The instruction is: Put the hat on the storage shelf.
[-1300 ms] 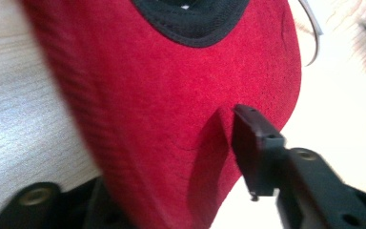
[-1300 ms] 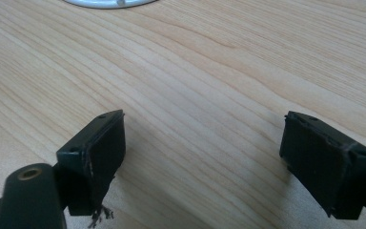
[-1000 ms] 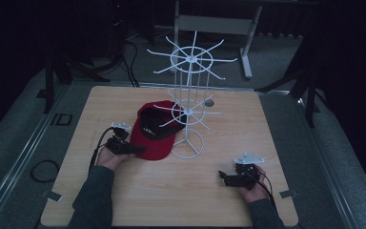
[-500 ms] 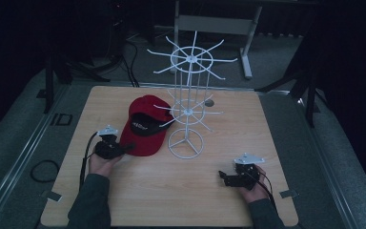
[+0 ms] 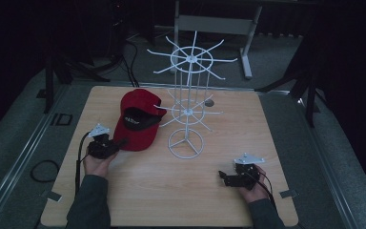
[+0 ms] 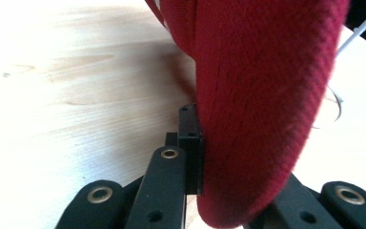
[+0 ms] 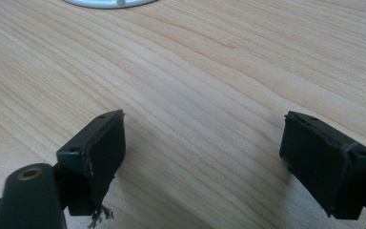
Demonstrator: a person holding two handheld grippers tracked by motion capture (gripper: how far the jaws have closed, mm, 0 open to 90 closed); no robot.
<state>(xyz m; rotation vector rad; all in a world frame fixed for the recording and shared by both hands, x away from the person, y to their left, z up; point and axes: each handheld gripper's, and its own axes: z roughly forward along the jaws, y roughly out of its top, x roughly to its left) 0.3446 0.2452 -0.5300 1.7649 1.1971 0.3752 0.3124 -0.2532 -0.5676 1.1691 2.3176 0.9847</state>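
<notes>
The red cap lies on the wooden table, left of the white wire rack and just touching its lower arms. We judge it light and soft in the crown, stiffer along the brim (the sensible place to pinch it). Our left gripper sits at the cap's near edge, jaws clamped on the brim, red cloth pressed against one pad. Our right gripper rests near the table's near right side, well apart from the cap, jaws wide apart over bare wood.
</notes>
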